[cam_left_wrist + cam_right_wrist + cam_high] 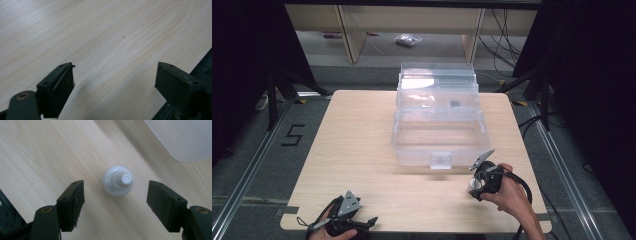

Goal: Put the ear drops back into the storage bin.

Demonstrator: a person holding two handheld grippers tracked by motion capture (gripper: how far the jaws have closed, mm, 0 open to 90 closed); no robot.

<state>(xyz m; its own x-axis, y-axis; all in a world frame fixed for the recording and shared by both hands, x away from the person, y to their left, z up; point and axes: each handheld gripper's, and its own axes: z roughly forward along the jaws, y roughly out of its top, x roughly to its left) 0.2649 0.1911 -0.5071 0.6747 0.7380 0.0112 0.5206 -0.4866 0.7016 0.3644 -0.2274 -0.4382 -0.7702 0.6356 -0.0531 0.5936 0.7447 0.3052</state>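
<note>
The small white plastic bottle with a stepped cap and narrow nozzle [118, 180] is standing upright on the pale wood-grain table [362, 145], seen from directly above in the right gripper view. It is sitting just off the near right corner of the clear plastic tiered storage box [437, 117], whose rounded corner [180, 137] is showing at the top right of that view, apart from the bottle.

The right gripper [115, 202] is hovering over the bottle with its two black jaws spread wide, one on each side of the bottle and neither touching it. In the high view this gripper [477, 187] is sitting in front of the box's right end, with the person's right hand [509, 192] wrapped around it and a black cable [524, 187] looping off toward the table's near right edge.

The clear box is sitting at the middle of the table's far half, its upper trays stepped back and a small dark item [454, 104] lying in one of them; I cannot tell what it is.

The left gripper [115, 82] is resting well to the left of the box, near the table's front edge, its jaws standing wide apart over bare wood. In the high view, the left gripper [347, 220] is carrying a grey three-cornered plate.
</note>
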